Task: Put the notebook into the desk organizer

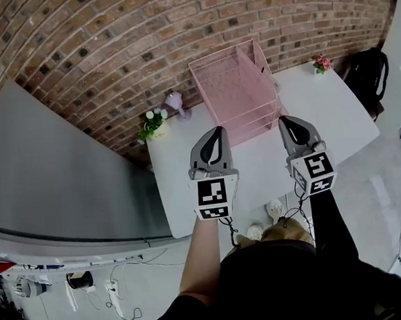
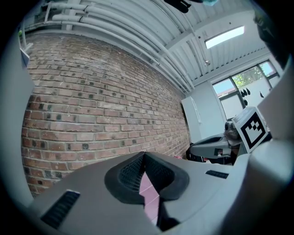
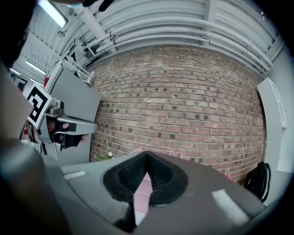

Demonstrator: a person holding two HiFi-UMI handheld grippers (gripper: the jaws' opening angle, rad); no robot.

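A pink wire desk organizer [image 1: 236, 91] stands at the back of the white table [image 1: 336, 121], against the brick wall. No notebook shows in any view. My left gripper [image 1: 217, 131] hangs over the table's front part, just short of the organizer, jaws shut and nothing between them. My right gripper [image 1: 288, 120] is level with it on the right, also shut and empty. In the left gripper view the shut tips [image 2: 144, 154] point at the wall, with a pink strip of the organizer [image 2: 149, 197] below. The right gripper view shows shut tips [image 3: 147, 155] above that pink organizer [image 3: 141, 190].
A small pot of white flowers [image 1: 153, 123] and a purple figure [image 1: 176, 102] sit at the table's back left. A pink flower [image 1: 322, 62] stands at the back right. A black backpack [image 1: 369, 73] rests beyond the right edge. A grey panel [image 1: 56, 174] runs along the left.
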